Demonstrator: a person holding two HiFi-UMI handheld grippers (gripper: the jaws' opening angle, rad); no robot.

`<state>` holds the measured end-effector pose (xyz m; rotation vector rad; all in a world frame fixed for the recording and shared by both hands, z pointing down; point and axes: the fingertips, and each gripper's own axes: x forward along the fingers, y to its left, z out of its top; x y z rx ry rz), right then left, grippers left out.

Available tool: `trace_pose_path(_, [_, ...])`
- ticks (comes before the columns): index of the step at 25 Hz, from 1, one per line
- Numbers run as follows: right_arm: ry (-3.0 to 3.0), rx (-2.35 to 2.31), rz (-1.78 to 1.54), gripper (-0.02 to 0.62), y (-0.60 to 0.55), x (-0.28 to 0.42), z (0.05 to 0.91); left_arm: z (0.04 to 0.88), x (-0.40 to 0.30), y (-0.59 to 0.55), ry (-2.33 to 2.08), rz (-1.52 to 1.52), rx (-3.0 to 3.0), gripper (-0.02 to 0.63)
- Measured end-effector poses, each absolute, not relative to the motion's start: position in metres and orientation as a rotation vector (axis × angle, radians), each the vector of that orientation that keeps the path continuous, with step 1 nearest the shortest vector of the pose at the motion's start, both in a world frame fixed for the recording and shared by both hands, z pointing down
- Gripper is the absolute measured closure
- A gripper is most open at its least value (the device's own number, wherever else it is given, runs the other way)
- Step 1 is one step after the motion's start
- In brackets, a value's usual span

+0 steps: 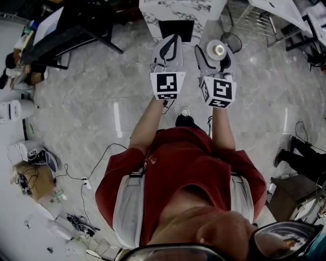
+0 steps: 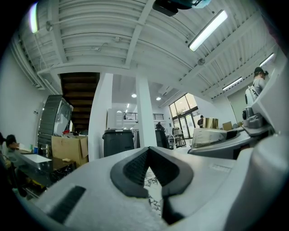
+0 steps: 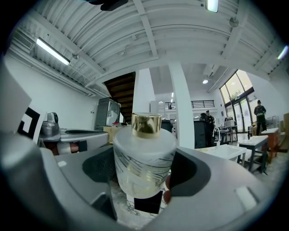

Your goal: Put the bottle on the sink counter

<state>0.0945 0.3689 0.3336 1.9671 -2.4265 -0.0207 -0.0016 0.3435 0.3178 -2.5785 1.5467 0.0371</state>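
In front of the person's chest, both tools are held out level and side by side above the floor [image 1: 102, 92]. The right gripper [image 1: 216, 55] is clamped on the bottle [image 3: 143, 153], its jaws standing wide because the frosted body between them is broad. The pads press on the body's two sides, below the shoulder. That grip looks chosen to keep the bottle upright, gold cap [image 3: 146, 124] on top and base free underneath, so it could be set straight down without turning. The left gripper [image 1: 169, 51] has its jaws together on nothing. It seems to have no part in this carry and simply keeps pace beside its partner. The bottle is in the air, well short of any surface. Ahead, at the top of the head view, stands a marble-patterned counter [image 1: 153, 15] with a dark opening in its front, and the same marble and dark panel show just under the bottle in the right gripper view. That is probably the sink counter, though no sink shows. The placing is not yet done; the carry comes first.
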Motion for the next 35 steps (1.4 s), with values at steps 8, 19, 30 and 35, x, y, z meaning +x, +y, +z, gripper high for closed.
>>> trace_pose_path(8, [-2.429,1.947,-0.02,0.252,0.331,0.125,0.342,0.321,0.028,0.307,1.566,0.035,-2.557,0.603])
trace_pose_path(19, [-2.479,1.902,-0.021,0.253,0.307,0.135,0.34,0.315,0.04,0.285,1.605,0.036,-2.517,0.603])
trace_pose_path(30, [-2.492,1.862,-0.061,0.253,0.283,0.117,0.34,0.317,0.027,0.263,1.623,0.061,-2.506,0.603])
trace_pose_path(35, [-2.49,1.869,-0.08,0.253,0.259,0.111,0.337,0.319,0.019,0.24,1.617,0.07,-2.508,0.603])
